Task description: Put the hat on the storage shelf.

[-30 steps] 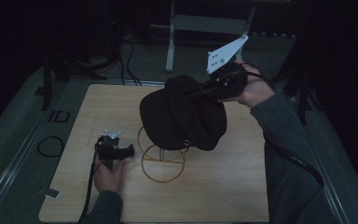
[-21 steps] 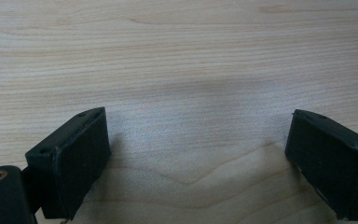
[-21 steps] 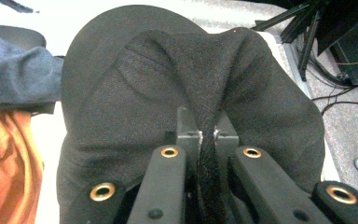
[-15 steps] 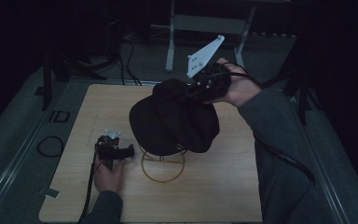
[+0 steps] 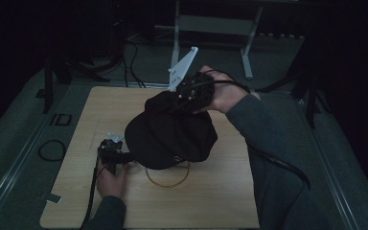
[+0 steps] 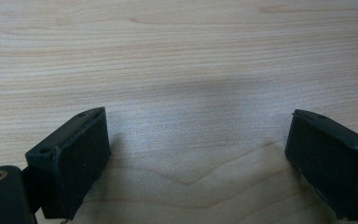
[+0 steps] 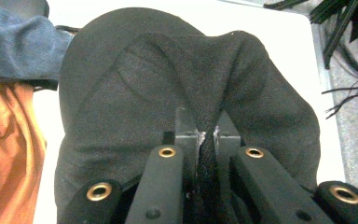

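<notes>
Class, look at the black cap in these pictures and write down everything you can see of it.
The black cap is soft, matte, felt-like fabric with a rounded crown and a brim toward the person's side. The right gripper pinches a fold of its crown between shut jaws, so the cloth bunches up there. It hangs tilted above the wooden table, over a thin gold wire ring. Something small and pale marks its lower edge. Whether it touches the ring or stand cannot be told.

High view is very dim & underexposed: room beyond the table (image 5: 76, 201) drops to near black, detail is soft and grainy. Left gripper view is bright and even, wood grain sharp w/ a faint bluish sheen at centre; the near jaws are a bit soft. Right gripper view is well lit, tabletop blown out to white, black cap (image 7: 135, 84) fabric crisp.
</notes>
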`<action>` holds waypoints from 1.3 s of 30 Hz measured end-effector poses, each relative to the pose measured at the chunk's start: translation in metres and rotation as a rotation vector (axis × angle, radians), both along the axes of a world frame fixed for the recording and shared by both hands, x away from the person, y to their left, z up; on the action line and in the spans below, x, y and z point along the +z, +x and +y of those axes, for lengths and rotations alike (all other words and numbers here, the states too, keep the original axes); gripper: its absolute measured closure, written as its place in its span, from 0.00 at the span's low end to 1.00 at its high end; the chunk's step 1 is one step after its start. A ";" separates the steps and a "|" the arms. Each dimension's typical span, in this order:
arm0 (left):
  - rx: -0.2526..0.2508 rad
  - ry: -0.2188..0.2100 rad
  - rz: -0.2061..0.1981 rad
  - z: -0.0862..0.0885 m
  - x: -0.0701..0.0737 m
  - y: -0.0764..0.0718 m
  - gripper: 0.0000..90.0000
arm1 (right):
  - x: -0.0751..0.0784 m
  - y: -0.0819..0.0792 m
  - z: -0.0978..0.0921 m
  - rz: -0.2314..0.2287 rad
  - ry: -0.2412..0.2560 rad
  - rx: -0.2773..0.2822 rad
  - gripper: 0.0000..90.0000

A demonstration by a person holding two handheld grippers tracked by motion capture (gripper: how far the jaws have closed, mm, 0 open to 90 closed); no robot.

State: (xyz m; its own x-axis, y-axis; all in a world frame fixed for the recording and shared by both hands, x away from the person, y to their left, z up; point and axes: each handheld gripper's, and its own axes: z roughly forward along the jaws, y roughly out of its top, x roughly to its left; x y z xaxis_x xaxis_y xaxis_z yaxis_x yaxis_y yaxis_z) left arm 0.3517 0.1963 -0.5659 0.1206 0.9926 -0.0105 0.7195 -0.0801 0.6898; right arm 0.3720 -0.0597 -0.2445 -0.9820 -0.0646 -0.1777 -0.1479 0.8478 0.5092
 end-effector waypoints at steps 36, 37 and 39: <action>0.002 0.000 -0.004 0.000 0.000 0.000 0.07 | -0.034 0.002 0.027 0.043 -0.042 0.023 0.55; 0.002 -0.001 -0.004 0.000 0.000 0.000 0.07 | -0.034 0.001 0.026 0.046 -0.038 0.025 0.53; 0.002 0.000 -0.004 0.000 0.000 0.000 0.07 | -0.033 0.001 0.025 0.051 -0.031 0.028 0.52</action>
